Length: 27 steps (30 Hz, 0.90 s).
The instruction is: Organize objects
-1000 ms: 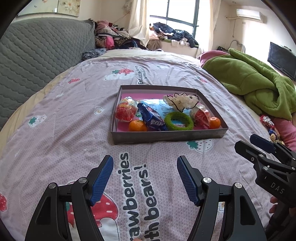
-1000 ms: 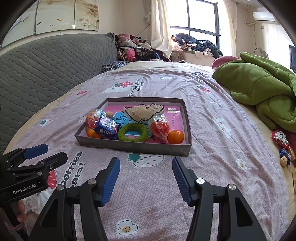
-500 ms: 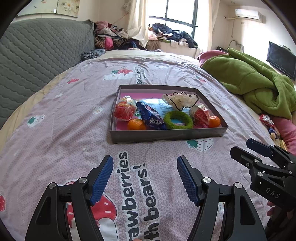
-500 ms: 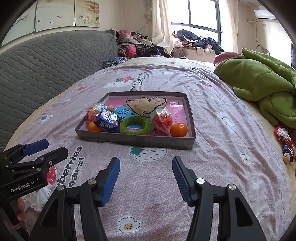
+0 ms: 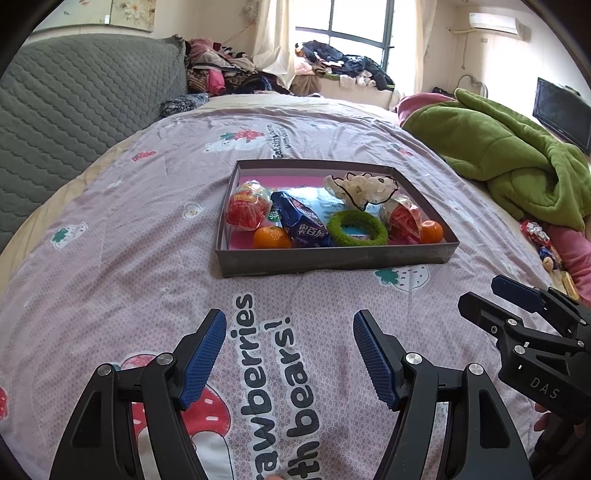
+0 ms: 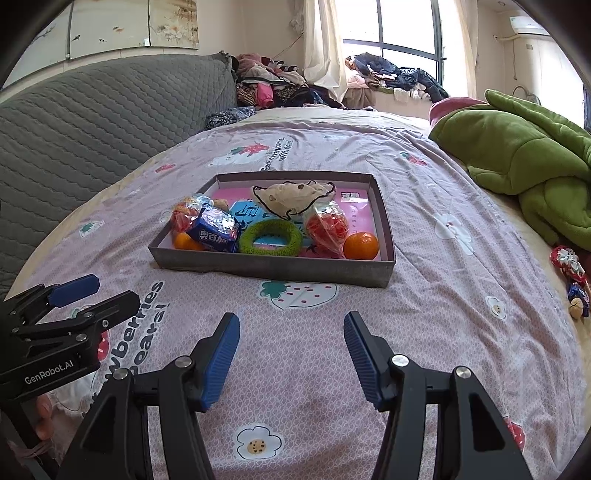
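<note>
A shallow grey box (image 5: pixel 332 254) sits on the bedspread (image 5: pixel 110 266), mid-bed, beyond both grippers. Along its near wall lie an orange (image 5: pixel 271 237) at the left, a blue packet (image 5: pixel 301 221) leaning over it, a green ring (image 5: pixel 356 229) in the middle, a red bag (image 5: pixel 404 218) and a second orange (image 5: pixel 431 231) in the near right corner. Another red bag (image 5: pixel 245 208) lies at the far left, and a cream cloth (image 5: pixel 360 186) at the far right.

The left gripper (image 5: pixel 290 328) hovers over the bedspread near the box, fingers wide apart and holding nothing. The right gripper (image 6: pixel 291 328) hangs just beside it to the right, its fingers likewise spread and bare. Only printed bedspread lies between the fingers and the box's near wall.

A green blanket (image 5: pixel 509 155) is heaped at the right, well apart from the box. Near it, at the bed's right edge, lie small wrapped sweets (image 6: pixel 567 260). A grey quilted headboard (image 6: pixel 92 125) rises at the left, and clothes (image 6: pixel 273 85) are piled at the far end by the window (image 6: pixel 402 26).
</note>
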### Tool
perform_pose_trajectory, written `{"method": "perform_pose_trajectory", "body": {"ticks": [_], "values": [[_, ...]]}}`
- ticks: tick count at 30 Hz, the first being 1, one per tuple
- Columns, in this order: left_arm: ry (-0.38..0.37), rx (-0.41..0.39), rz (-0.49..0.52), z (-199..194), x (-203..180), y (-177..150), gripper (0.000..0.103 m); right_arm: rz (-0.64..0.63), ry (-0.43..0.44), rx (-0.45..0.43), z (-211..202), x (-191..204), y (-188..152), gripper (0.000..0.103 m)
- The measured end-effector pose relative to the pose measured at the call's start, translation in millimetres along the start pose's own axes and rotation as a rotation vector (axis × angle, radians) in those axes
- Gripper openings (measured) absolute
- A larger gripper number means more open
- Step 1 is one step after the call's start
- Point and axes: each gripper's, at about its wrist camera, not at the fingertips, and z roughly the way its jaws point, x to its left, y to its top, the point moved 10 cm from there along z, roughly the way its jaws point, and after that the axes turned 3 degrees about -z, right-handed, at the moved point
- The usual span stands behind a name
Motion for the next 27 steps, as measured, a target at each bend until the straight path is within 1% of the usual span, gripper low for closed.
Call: {"method": "perform_pose_trajectory", "body": {"ticks": [13, 23, 27], "values": [[0.015, 0.034, -0.018, 14.7, 6.2, -9.2, 0.073, 0.018, -0.004, 0.015, 8.9, -3.2, -8.4, 0.058], [0.014, 0.008, -0.036, 23.7, 12.6, -11.3, 0.073, 0.031, -0.002, -0.002, 17.4, -3.2, -16.8, 0.058], [0.02, -0.004, -0.045, 27.0, 15.6, -10.9, 0.073, 0.045, 0.0, -0.021, 17.0, -3.6, -16.5, 0.058]]}}
